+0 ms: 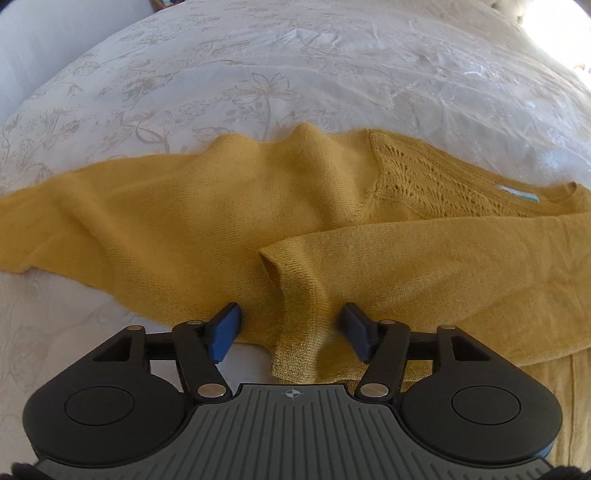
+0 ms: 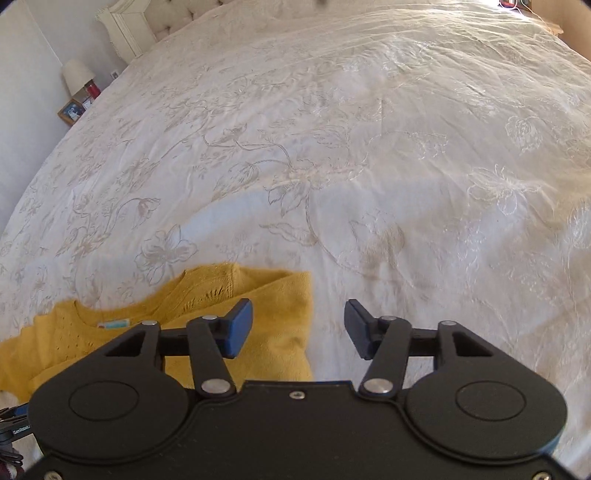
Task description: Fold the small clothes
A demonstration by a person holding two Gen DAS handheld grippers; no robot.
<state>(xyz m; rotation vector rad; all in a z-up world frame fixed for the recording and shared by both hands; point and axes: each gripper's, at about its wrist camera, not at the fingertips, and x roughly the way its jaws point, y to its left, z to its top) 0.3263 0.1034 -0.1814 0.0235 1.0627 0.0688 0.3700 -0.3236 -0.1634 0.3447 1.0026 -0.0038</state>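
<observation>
A mustard-yellow knitted sweater [image 1: 229, 206] lies spread on a white bedspread [image 1: 258, 74]. One sleeve [image 1: 424, 258] is folded across its body, with the cuff end [image 1: 306, 354] nearest me. My left gripper [image 1: 291, 334] stands open just above that cuff, its blue pads [image 1: 223, 338] apart on either side of the cloth and not pressing it. In the right wrist view the sweater's neck and shoulder [image 2: 280, 295] lie at lower left. My right gripper [image 2: 298, 328] is open over the sweater's right edge, with nothing between its fingers.
The bedspread [image 2: 369, 166] with its pale flower pattern stretches far beyond the sweater. At the far left stand a bedside lamp [image 2: 77, 75] and a small framed picture [image 2: 71, 110]. A padded headboard [image 2: 177, 18] is at the top.
</observation>
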